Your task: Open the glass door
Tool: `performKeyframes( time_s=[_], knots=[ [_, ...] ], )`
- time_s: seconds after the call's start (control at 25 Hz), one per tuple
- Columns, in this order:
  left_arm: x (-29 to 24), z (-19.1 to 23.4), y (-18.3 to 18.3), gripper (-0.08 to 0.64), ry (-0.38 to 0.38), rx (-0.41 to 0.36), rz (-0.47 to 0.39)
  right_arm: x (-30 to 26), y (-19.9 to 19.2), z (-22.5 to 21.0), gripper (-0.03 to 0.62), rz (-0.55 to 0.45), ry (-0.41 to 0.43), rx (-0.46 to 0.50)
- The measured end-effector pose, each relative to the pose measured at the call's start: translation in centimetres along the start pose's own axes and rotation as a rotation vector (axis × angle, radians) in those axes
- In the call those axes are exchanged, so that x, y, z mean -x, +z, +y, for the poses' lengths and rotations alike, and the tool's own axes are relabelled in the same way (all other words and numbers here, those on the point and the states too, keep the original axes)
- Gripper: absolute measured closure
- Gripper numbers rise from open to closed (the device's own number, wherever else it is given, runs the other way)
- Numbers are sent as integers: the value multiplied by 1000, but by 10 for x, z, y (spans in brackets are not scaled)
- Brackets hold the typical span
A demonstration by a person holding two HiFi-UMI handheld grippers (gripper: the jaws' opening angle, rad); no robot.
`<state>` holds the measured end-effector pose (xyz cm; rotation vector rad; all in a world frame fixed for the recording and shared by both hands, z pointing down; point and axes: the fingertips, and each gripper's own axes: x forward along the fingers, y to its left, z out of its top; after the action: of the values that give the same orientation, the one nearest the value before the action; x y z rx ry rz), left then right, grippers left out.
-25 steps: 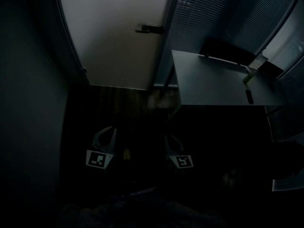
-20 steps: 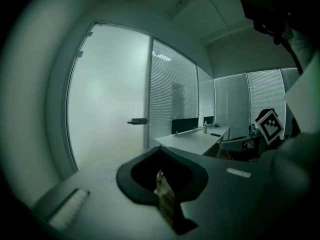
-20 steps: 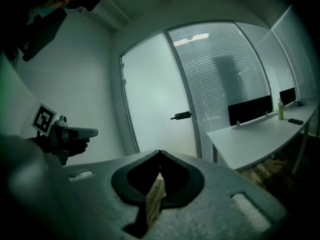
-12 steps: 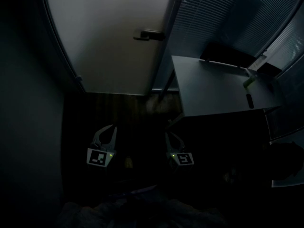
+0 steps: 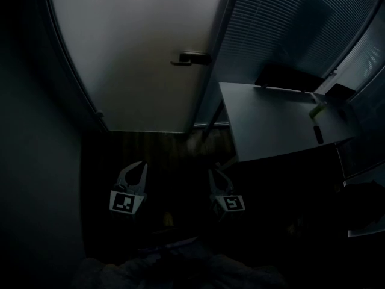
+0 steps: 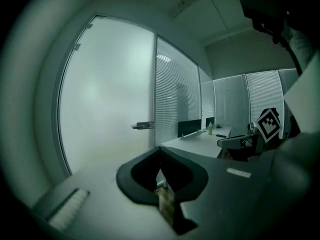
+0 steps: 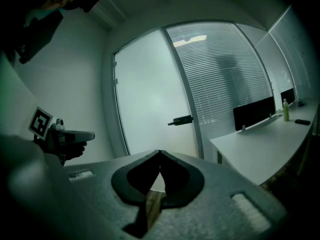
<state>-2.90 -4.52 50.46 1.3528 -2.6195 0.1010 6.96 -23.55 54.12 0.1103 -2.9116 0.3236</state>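
Observation:
The frosted glass door (image 5: 132, 53) stands closed ahead, with its dark lever handle (image 5: 190, 58) near its right edge. My left gripper (image 5: 143, 163) and right gripper (image 5: 210, 171) are held low side by side over the dark floor, well short of the door. Both point at it, jaws shut and empty. In the left gripper view the jaws (image 6: 159, 148) meet below the handle (image 6: 143, 126). The right gripper's tips (image 7: 160, 152) also meet, left of and below the handle (image 7: 181, 119).
A white desk (image 5: 277, 119) stands to the right of the door and carries a dark screen (image 5: 289, 76), a green bottle (image 5: 317, 109) and a small dark object (image 5: 318, 134). A slatted glass wall (image 5: 289, 23) runs behind it. A plain wall (image 5: 36, 161) closes the left side.
The door and its handle have grown larger and slid lower in the head view as I moved toward them. Both grippers kept their places in front of me, still shut.

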Motion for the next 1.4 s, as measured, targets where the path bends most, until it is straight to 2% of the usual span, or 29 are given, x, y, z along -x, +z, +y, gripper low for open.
performKeyframes(
  time_s=[0.4, 0.64, 0.84, 1.12, 1.4],
  knots=[
    [-34, 9, -2, 557, -51, -9, 18, -25, -2, -8, 591, 5, -30, -18],
    [-69, 7, 12, 556, -117, -17, -38, -48, 6, -33, 591, -3, -58, -28],
    [-112, 17, 20, 557, -118, -50, -25, -80, 18, -63, 591, -15, -78, -41],
    [-165, 40, 35, 556, -95, -10, -30, -127, 37, -84, 591, -10, -63, -38],
    [-217, 53, 47, 555, -112, -33, -18, -160, 53, -106, 591, -28, -65, -57]
  ],
)
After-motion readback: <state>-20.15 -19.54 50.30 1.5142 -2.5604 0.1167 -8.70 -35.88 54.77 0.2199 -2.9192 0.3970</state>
